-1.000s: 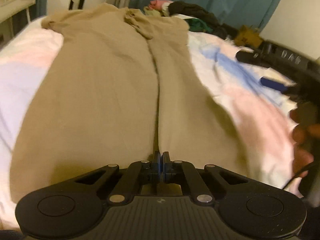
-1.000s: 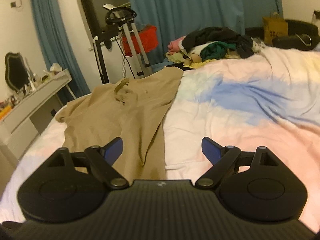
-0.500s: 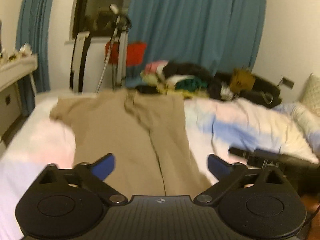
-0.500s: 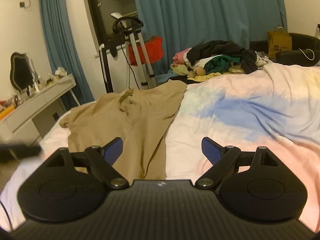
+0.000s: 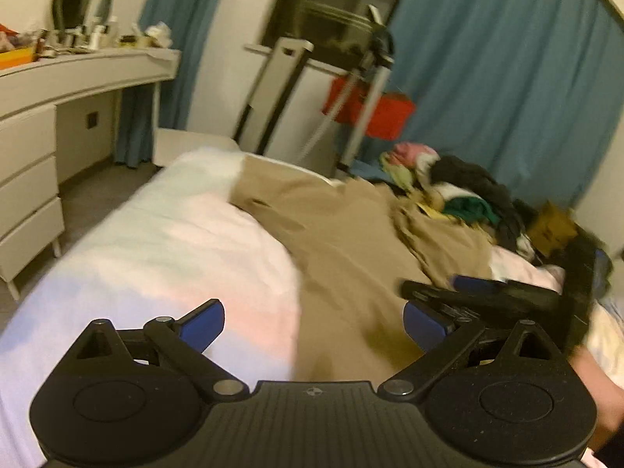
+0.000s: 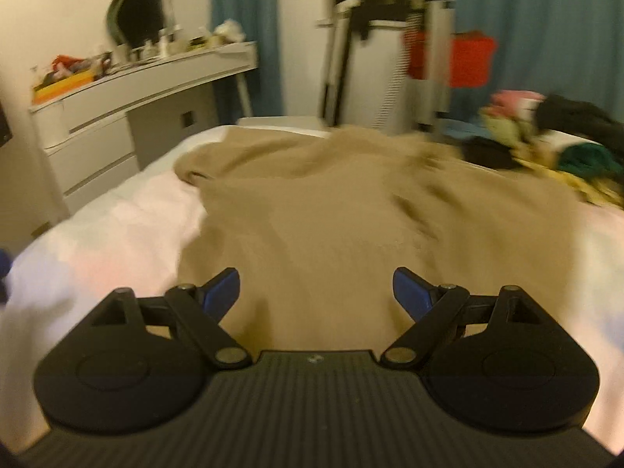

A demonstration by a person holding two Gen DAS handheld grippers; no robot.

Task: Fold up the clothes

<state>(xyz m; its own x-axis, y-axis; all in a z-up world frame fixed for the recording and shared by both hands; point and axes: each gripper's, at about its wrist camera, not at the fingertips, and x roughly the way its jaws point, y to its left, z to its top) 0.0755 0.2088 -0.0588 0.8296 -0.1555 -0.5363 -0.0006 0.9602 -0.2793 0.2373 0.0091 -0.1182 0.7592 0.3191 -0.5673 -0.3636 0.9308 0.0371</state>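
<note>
dim warm indoor light, motion blur, fisheye-bent edges.

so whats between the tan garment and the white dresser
In the left wrist view, only bare pale bedsheet and then a strip of floor separate the tan garment from the white dresser. The right wrist view shows the same stretch of sheet.

Black left gripper [image 5: 314, 321], blue-padded jaws, silver screws.

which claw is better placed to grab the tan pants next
Probably the right claw: it is open with the tan pants filling the space straight ahead between its fingers. The left claw, also open, points half at the bare bedsheet, with the pants off toward its right finger.
</note>
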